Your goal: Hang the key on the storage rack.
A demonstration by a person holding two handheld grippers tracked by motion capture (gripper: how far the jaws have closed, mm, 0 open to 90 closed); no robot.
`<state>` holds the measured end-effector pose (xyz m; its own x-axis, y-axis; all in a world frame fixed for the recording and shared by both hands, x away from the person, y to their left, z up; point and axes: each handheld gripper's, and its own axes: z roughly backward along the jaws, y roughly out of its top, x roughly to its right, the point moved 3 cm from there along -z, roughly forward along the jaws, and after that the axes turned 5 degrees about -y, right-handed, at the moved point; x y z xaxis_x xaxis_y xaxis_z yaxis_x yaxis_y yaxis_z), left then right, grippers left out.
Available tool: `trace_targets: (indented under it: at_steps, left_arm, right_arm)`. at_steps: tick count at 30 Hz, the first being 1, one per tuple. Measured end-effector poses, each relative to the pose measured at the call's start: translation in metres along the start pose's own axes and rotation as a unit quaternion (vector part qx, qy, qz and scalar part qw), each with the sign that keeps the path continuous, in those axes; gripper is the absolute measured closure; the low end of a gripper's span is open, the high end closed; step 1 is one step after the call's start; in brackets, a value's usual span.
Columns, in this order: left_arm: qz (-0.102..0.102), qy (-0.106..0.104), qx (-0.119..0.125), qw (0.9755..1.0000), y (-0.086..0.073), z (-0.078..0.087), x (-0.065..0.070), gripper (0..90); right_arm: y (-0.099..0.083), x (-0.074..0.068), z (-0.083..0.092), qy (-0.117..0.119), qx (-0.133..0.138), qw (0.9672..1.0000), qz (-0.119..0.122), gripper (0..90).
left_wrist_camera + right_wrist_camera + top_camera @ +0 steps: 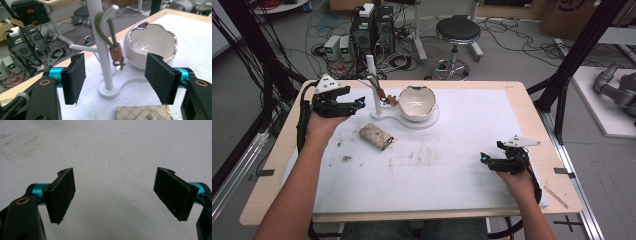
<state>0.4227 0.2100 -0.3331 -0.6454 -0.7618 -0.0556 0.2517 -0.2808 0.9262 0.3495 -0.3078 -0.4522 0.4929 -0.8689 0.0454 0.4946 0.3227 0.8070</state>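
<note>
Pouch [142, 113], patterned and beige, lies nearest on the white mat [452, 165], just below the left gripper [116, 77]. That gripper's jaws stand wide apart and hold nothing. Beyond them rises the white stand [103, 50]; an olive keychain loop [106, 27] hangs from its peg, brown tab down, long axis near vertical, straight ahead between the pads. The white bowl [152, 45] sits behind, to the right. The right gripper [486, 159], also wide open and empty, rests well apart near the table's right edge; the left is plainly nearer.
</note>
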Motion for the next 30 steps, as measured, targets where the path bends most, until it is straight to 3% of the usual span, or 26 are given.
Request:
trace_targets:
  at_steps: [14,19,25,30]
  left_arm:
    - [0.007,-0.029,0.020,0.9994,-0.020,0.017,0.016,21.7]
    - [0.005,-0.063,0.023,0.9978,-0.032,0.028,0.024,19.1]
    - [0.008,-0.076,0.023,0.9968,-0.050,0.035,0.032,17.9]
    - [0.004,-0.105,0.032,0.9939,-0.062,0.040,0.038,16.4]
  right_arm:
    - [0.001,0.005,0.003,-0.007,0.008,0.9999,-0.003,18.0]
    - [0.001,0.005,0.003,-0.007,0.009,0.9999,-0.006,17.9]
    - [0.002,0.005,0.003,-0.007,0.009,0.9999,-0.004,17.9]
    - [0.002,0.004,0.004,-0.011,0.010,0.9999,-0.003,17.9]
